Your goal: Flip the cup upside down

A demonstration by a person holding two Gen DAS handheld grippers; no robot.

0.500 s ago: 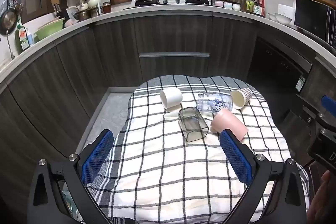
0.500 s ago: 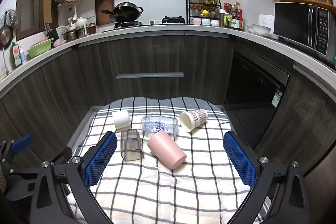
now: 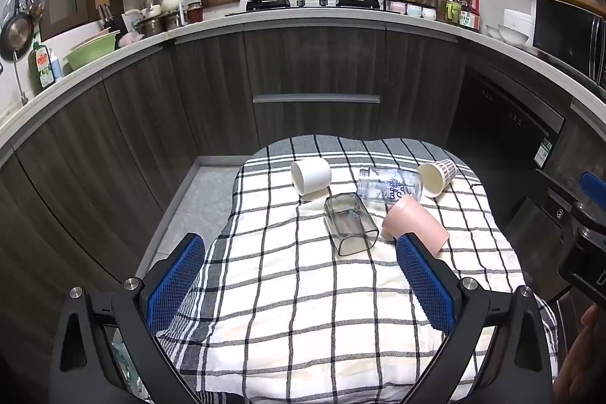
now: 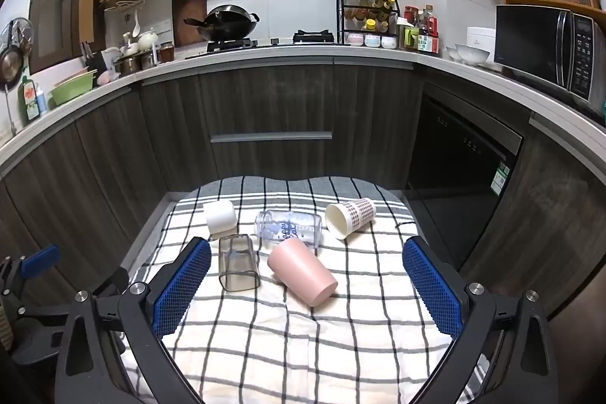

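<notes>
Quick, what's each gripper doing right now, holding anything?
Left gripper: open, holding nothing, above the checked cloth.
Right gripper: open, holding nothing.

Both wrist cams hover above the near edge of the checkered cloth point(image 3: 303, 309), looking toward the kitchen counter point(image 4: 265, 57); both catch the same cloth.

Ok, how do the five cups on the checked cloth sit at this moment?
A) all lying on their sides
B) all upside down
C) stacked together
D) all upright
A: the white cup, clear bottle-shaped cup, patterned cup, smoky glass and pink cup each lie sideways on the cloth, none gripped.
</notes>
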